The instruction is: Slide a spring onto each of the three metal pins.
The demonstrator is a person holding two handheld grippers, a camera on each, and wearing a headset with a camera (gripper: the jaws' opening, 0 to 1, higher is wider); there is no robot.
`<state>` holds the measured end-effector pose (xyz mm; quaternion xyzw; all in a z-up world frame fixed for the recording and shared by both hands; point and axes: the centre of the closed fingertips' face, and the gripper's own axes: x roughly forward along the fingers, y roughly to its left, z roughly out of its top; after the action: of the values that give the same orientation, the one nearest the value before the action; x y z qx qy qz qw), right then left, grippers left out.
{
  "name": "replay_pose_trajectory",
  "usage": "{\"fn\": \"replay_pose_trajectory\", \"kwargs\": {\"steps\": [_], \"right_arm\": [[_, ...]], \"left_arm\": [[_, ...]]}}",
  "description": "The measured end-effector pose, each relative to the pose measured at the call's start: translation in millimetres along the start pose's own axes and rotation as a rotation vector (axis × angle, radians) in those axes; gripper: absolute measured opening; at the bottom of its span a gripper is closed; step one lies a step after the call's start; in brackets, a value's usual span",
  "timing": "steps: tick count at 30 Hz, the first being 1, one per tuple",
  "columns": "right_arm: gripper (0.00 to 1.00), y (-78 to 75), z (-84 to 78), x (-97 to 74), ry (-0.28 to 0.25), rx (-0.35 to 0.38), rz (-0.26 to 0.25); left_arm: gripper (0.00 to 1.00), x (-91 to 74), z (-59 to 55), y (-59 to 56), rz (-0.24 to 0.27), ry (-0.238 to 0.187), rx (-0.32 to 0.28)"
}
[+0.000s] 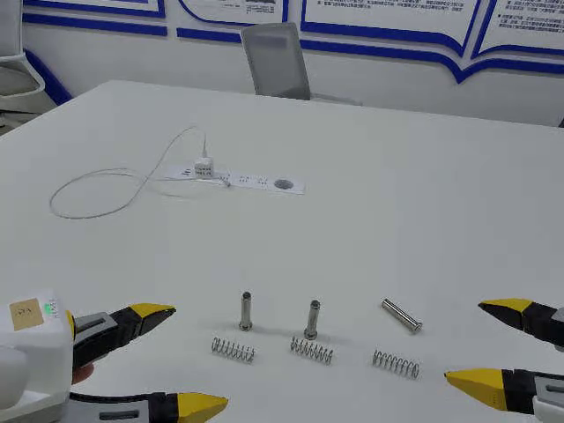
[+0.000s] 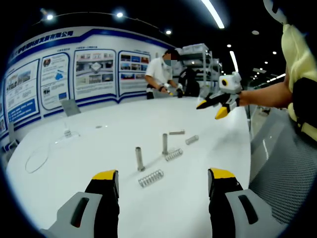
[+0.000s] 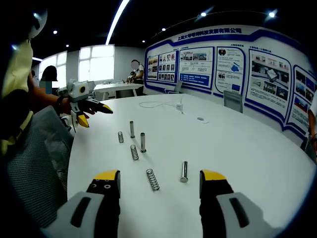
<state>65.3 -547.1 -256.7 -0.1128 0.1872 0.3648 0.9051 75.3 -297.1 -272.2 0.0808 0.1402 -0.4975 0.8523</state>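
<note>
the white counter [image 1: 370, 176] carries it all. the left gripper [image 1: 181, 357] and right gripper [image 1: 485, 342] hover at its near edge, jaws apart and empty. the left pin [image 1: 246, 311] and middle pin [image 1: 312, 319] stand upright; the right pin [image 1: 402, 315] lies flat. the springs [image 1: 312, 351] lie loose, one just before each pin. no spring is threaded yet; the next move likely calls for pinching one and lining it over a standing pin.

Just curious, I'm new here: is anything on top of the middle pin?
No. The middle pin stands bare; a spring lies on the table in front of it. Nothing covers its top.
</note>
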Motion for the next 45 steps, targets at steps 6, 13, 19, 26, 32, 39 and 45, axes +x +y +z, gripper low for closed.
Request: {"fn": "replay_pose_trajectory", "kwargs": {"steps": [6, 13, 19, 26, 32, 39, 45], "right_arm": [[0.63, -8.0, 8.0, 6.0, 0.001, -0.001, -0.006], [0.56, -16.7, 11.6, 16.8, 0.032, 0.004, -0.005], [0.49, -25.9, 13.4, 30.2, 0.066, 0.002, -0.01], [0.39, -35.3, 14.3, 49.4, 0.117, 0.0, -0.014], [0.31, -43.1, 9.7, 63.6, 0.181, -0.005, -0.027], [0.26, -50.9, 0.1, 78.8, 0.245, 0.005, -0.033], [0.19, -58.0, -11.5, 92.2, 0.314, 0.014, -0.05]], "left_arm": [[0.75, 0.3, -0.1, -0.1, -0.002, 0.002, 0.001], [0.75, 0.2, 1.0, -0.2, -0.004, 0.001, 0.005], [0.74, 0.0, 0.8, -0.1, -0.002, 0.001, 0.004], [0.74, 0.5, 0.2, 0.0, -0.001, 0.001, 0.004], [0.73, 0.6, 0.2, 0.2, -0.001, -0.001, 0.002], [0.72, -0.5, 0.5, 0.2, 0.001, 0.0, 0.0], [0.71, -0.9, 0.3, -0.3, 0.001, 0.001, -0.003]]}}
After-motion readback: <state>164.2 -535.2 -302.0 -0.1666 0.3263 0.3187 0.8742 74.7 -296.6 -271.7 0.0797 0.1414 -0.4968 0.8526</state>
